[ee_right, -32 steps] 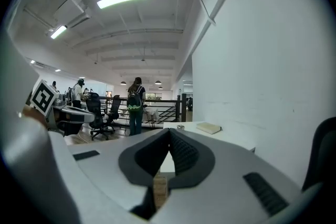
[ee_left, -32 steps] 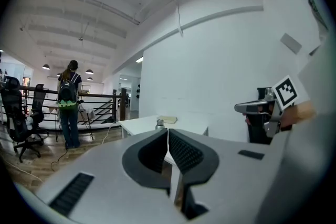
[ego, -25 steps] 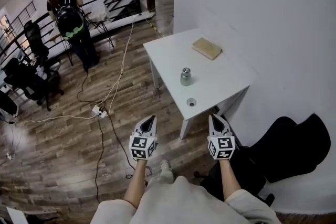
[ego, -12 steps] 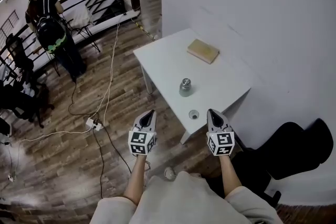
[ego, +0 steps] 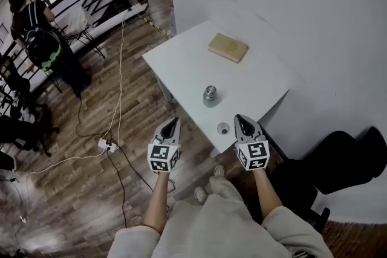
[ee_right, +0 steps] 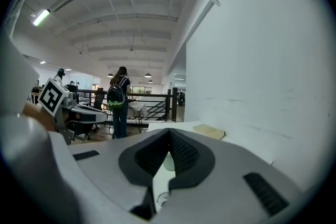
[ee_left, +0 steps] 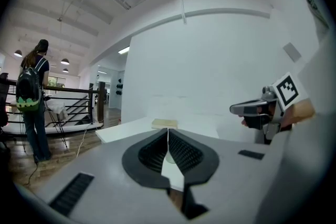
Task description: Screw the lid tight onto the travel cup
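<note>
While the left tongs (ego: 172, 124) and right tongs (ego: 241, 121) are closed and empty near the counter (ego: 181, 60), the approach is in hand. Mid-counter stands the travel cup (ego: 210, 95), with what is probably its lid (ego: 224, 127) nearer the edge. Next, open and take both.

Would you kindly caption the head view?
Left gripper and right gripper, jaws shut and empty, face a white table bearing travel cup and lid.
</note>
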`<control>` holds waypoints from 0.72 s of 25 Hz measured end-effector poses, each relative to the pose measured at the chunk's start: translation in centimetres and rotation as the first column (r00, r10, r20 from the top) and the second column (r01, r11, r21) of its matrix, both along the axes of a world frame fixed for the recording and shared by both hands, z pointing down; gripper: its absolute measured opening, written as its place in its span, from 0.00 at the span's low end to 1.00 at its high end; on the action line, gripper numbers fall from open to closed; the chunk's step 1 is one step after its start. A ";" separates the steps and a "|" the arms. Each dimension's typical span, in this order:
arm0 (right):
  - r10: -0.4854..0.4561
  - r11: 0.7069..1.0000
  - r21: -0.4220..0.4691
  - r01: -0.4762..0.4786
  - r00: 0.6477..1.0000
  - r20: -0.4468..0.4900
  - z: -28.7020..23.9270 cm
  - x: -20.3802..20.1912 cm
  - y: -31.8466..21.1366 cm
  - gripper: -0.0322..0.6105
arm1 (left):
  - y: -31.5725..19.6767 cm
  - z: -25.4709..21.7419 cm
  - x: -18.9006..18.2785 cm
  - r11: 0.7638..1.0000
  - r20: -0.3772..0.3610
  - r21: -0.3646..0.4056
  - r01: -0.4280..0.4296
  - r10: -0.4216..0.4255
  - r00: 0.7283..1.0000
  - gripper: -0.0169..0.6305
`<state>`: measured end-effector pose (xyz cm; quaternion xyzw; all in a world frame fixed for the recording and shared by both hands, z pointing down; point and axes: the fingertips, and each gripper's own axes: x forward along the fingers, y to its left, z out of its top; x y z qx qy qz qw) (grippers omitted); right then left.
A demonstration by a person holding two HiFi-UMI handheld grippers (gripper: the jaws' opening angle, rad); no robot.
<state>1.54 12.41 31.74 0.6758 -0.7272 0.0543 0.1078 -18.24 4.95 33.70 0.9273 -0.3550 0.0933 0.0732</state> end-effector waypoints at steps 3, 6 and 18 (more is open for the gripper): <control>-0.009 1.000 -0.004 0.009 1.000 0.009 0.7 0.7 -1.4 0.05 | -0.9 0.9 1.2 1.000 0.010 -0.012 -0.009 0.010 1.000 0.04; -0.024 1.000 -0.012 0.025 0.999 0.021 1.5 1.8 -3.0 0.05 | -1.9 1.9 2.9 1.000 0.021 -0.026 -0.014 0.014 1.000 0.04; -0.137 0.988 -0.059 0.141 0.988 0.071 6.2 7.0 -10.2 0.05 | -8.0 6.1 10.5 0.996 0.053 -0.076 0.050 -0.046 0.998 0.04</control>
